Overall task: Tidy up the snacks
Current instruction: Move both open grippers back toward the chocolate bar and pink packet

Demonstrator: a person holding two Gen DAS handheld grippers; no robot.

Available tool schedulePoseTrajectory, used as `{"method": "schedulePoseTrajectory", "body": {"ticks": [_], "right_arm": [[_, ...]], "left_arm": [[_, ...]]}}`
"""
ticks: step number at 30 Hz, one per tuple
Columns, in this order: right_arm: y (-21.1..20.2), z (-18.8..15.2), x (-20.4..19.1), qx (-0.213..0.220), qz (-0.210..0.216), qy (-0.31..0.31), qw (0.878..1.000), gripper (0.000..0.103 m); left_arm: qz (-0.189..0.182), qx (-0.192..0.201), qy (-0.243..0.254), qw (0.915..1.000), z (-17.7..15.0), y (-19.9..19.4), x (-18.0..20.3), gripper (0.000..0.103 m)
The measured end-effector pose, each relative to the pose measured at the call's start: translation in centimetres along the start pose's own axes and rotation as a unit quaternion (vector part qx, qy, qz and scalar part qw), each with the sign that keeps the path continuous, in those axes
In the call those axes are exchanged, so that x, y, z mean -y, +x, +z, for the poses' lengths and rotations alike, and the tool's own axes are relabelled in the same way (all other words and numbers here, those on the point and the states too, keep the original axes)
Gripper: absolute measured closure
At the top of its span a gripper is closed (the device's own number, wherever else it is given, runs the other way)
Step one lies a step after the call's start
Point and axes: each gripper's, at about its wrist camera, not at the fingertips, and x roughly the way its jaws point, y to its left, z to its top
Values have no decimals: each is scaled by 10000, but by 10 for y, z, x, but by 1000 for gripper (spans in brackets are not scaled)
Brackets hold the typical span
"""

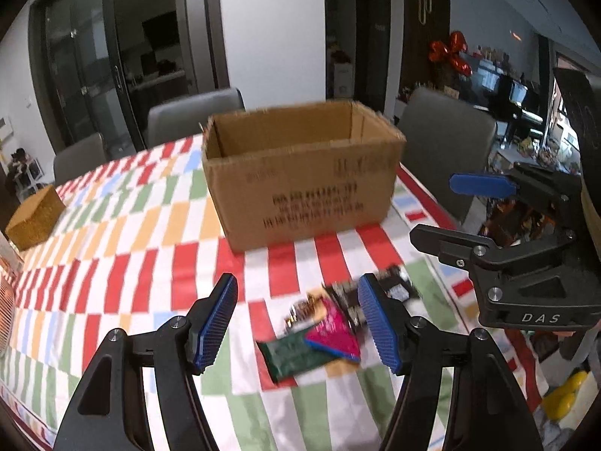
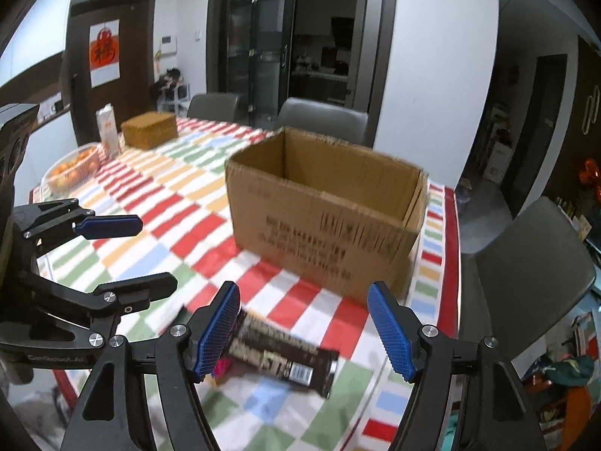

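Observation:
An open cardboard box [image 1: 304, 173] stands on the checked tablecloth [image 1: 112, 263]; it also shows in the right wrist view [image 2: 323, 218]. Snack packets lie in front of it: a green packet [image 1: 296, 357], a pink packet [image 1: 332, 332] and a dark bar [image 1: 375, 289]. In the right wrist view the dark bar [image 2: 285, 357] lies below my right gripper [image 2: 304, 334], which is open and empty above it. My left gripper [image 1: 300, 327] is open and empty above the packets. Each gripper shows in the other's view, the right [image 1: 454, 210] and the left [image 2: 150, 251].
A woven brown box [image 2: 150, 133], a carton [image 2: 109, 131] and a bowl of oranges [image 2: 71, 171] stand at the far left of the table. Grey chairs [image 2: 526, 274] stand around it. The table's right edge [image 2: 452, 263] is close to the box.

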Motion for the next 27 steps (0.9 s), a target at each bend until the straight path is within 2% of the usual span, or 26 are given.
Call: {"method": "schedulePoseTrajectory", "body": {"ticks": [7,15,22,27], "right_arm": [[17,-34,-9,-523,112,-197,9984,32],[45,-62,-9,-1104,167,-308,9933,32],[72,-74,-9,-1538,215,-408,9870,32],[92,-77,-9,-1759,267,-529,9826,32]], "left_arm": [[-197,-367,145,9990,-22,15,11,37],[-482,-858,333,9946,-41,50,18,37],[-751,-1173,501,9890,-42,79,19,37],[-690,-1281,650,9872,-39,94,21,37]]}}
